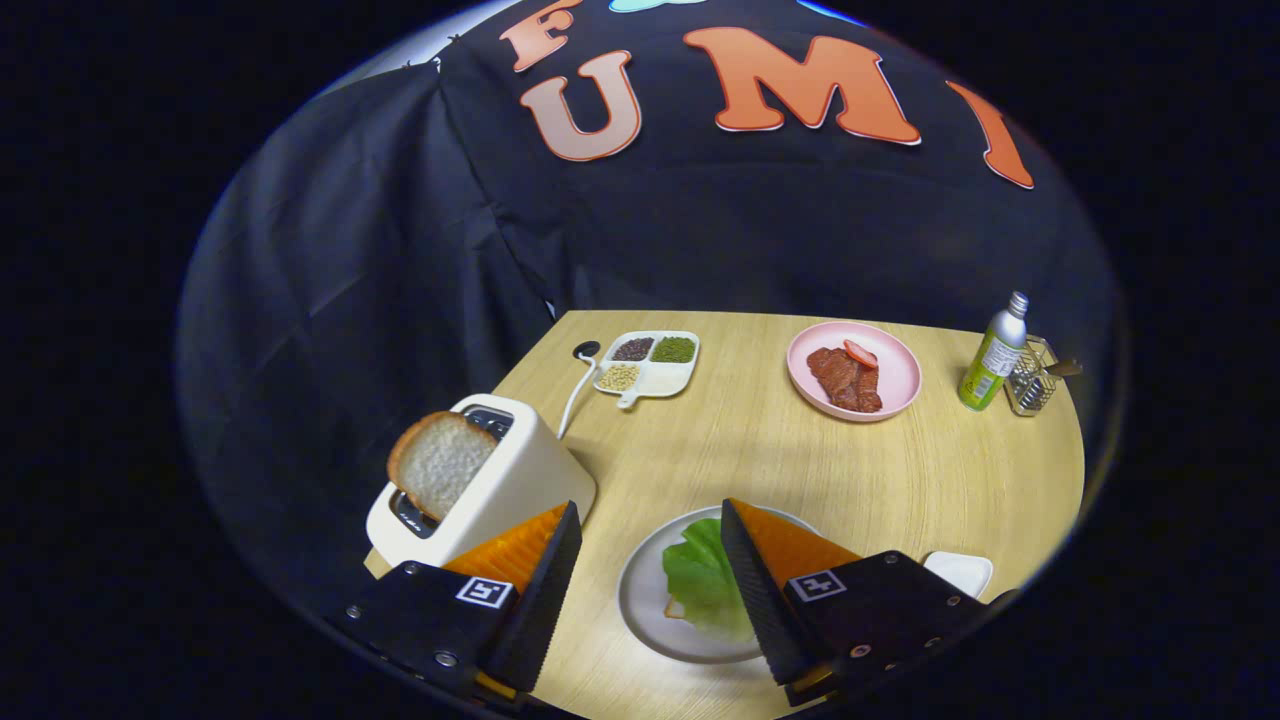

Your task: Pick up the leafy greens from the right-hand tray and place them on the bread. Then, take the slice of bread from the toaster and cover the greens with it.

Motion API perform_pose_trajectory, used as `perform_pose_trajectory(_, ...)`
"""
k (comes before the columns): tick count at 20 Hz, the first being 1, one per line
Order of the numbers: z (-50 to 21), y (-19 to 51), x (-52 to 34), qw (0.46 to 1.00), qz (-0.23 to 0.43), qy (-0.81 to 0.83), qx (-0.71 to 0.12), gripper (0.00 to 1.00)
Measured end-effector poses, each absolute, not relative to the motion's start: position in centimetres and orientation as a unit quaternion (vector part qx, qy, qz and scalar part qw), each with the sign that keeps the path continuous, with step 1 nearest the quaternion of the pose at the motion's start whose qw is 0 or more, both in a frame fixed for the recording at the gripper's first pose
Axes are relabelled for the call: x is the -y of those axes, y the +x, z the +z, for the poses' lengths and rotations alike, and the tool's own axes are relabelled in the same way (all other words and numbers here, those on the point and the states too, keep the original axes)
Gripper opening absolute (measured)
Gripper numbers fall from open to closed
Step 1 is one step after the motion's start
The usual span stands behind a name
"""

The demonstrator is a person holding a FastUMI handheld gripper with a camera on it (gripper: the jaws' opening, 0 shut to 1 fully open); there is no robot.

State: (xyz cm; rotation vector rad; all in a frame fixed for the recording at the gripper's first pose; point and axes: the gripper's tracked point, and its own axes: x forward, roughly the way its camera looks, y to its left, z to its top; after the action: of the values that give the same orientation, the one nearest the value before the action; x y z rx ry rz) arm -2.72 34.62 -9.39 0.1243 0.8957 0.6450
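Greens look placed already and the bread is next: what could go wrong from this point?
1. The bread slice stands tilted, half out of the toaster; a pinch on its edge might crumble it or let it slip.
2. The toaster sits near the table edge, so a sideways pull could shift it.
3. The leafy greens lie loose on the white plate; the open gripper could brush them off.
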Motion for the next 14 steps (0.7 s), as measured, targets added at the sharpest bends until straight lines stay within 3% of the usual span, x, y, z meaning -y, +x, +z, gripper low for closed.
perform_pose_trajectory(8, -2.7, -5.3, -43.2, 0.807, 0.382, 0.064, -0.446, 0.87)
perform_pose_trajectory(14, -2.6, -6.9, -49.0, 0.768, 0.400, 0.044, -0.498, 0.87)
